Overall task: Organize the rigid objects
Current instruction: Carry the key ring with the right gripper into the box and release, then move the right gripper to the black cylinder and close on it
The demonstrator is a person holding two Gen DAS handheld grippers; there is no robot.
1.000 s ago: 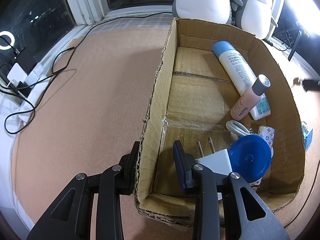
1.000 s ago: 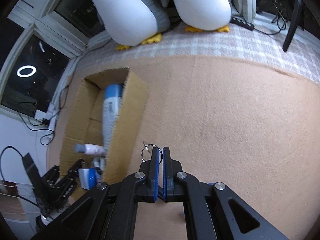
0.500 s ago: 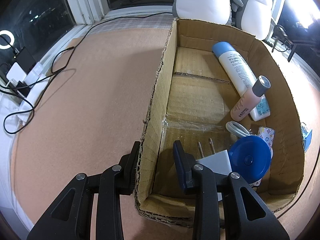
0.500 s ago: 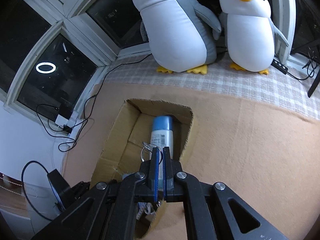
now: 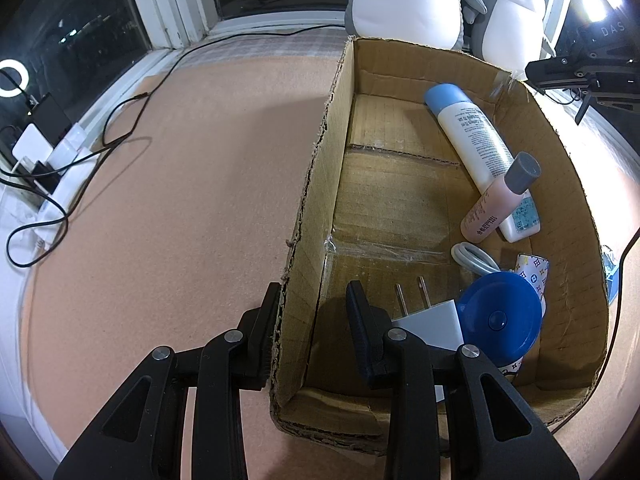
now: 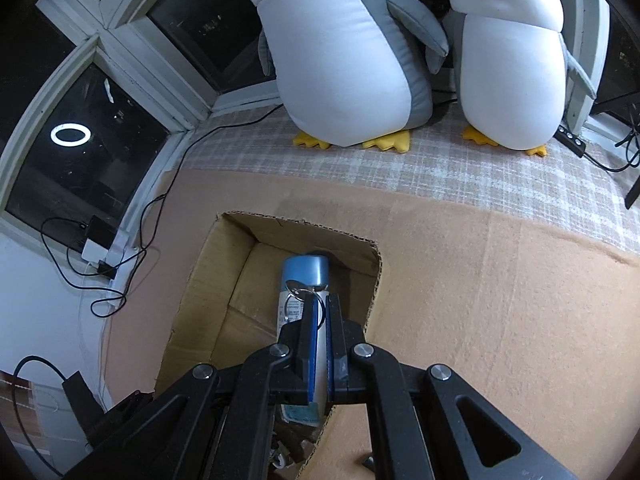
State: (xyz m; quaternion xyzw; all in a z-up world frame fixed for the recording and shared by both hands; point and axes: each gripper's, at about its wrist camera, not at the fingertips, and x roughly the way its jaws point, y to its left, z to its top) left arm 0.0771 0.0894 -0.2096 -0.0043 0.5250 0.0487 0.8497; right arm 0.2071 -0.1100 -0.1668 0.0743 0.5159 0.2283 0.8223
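An open cardboard box (image 5: 320, 168) lies on the tan mat. Inside it are a white bottle with a blue cap (image 5: 472, 132), a pink bottle with a grey cap (image 5: 496, 204), a white cable (image 5: 474, 260), a white charger plug (image 5: 432, 320) and a round blue lid (image 5: 498, 314) on a patterned cup (image 5: 534, 270). My left gripper (image 5: 314, 294) is shut on the box's left wall near the front corner. My right gripper (image 6: 320, 300) is shut on a metal key ring (image 6: 298, 289). It hangs over the far end of the box (image 6: 208, 280), above the white bottle (image 6: 306, 270).
Two plush penguins (image 6: 348, 60) (image 6: 516, 64) stand on a plaid cloth (image 6: 440, 168) behind the box. Black cables (image 5: 116, 132) and a power strip (image 5: 44, 148) lie along the window sill at the left. A small blue item (image 5: 610, 280) lies on the mat right of the box.
My right gripper has swung with the key ring from over the mat beside the box to above the box's far end. The left gripper and the box have not moved.
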